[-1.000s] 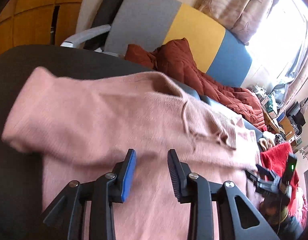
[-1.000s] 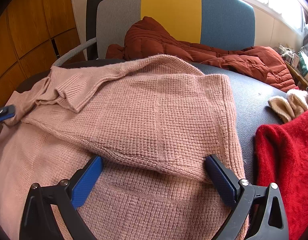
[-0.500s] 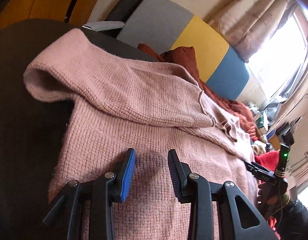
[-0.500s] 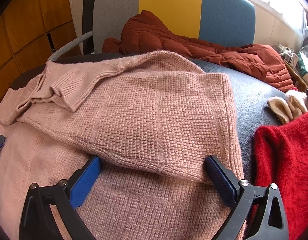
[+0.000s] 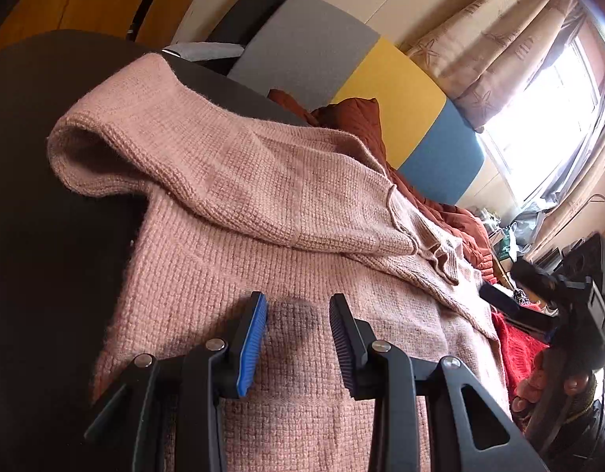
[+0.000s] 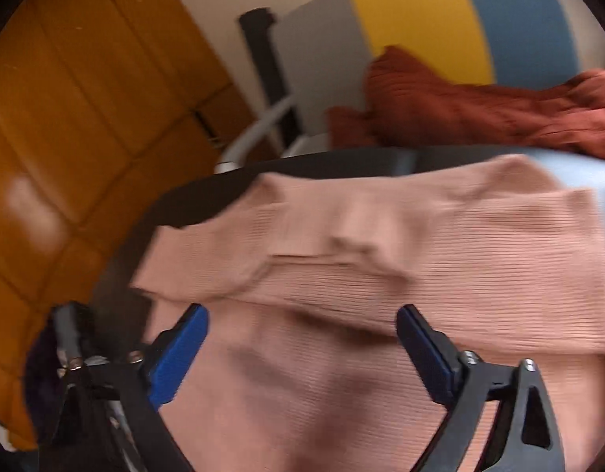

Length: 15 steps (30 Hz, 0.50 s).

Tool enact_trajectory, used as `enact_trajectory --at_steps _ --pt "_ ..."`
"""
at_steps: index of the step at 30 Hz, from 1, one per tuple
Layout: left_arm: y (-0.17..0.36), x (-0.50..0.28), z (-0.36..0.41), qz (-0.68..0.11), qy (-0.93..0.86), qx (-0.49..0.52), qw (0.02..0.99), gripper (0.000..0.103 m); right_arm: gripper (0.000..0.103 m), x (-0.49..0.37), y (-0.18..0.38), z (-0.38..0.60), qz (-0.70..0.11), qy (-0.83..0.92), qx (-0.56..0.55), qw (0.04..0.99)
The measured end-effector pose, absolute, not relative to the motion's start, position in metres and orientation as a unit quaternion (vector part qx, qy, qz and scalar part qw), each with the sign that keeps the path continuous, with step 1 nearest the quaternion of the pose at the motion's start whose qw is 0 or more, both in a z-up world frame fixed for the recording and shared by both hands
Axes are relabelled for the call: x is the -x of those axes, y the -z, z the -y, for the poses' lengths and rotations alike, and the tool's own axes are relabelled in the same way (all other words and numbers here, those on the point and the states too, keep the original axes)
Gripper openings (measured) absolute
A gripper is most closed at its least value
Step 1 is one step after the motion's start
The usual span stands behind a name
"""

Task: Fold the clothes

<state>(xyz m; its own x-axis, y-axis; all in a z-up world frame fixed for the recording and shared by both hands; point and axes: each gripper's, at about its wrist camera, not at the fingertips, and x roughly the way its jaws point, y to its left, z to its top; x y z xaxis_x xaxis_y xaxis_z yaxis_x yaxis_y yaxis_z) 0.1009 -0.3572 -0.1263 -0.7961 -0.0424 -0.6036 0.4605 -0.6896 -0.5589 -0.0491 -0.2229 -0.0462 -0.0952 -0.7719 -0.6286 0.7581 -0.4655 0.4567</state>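
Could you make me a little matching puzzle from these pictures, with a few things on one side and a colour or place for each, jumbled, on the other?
Things:
1. sweater
2. jacket
3. chair back
4. left claw

Descriptions:
A. grey, yellow and blue stripes
B. rust brown, heaped on the chair
C. open, just over the pink knit
D. pink, spread on the dark table with its top folded over

Pairs: 1-D, 2-B, 3-A, 4-C
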Motion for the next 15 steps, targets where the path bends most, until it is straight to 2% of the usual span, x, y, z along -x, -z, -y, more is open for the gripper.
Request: enact_trajectory --at_steps 4,10,15 --pt "0.127 -0.101 0.358 -0.372 0.873 -0.281 0.141 0.033 0.065 0.036 0.060 0.261 0.025 0.717 -0.445 0.536" --pt "0.129 -0.101 0.358 -0.376 0.874 -0.276 0.138 0.033 0.064 0.037 0.082 0.290 0.037 0.716 -0.464 0.521" --pt "0.130 -0.101 0.358 -0.377 0.874 -0.273 0.137 0.033 0.059 0.034 0.094 0.313 0.030 0.715 -0.473 0.514"
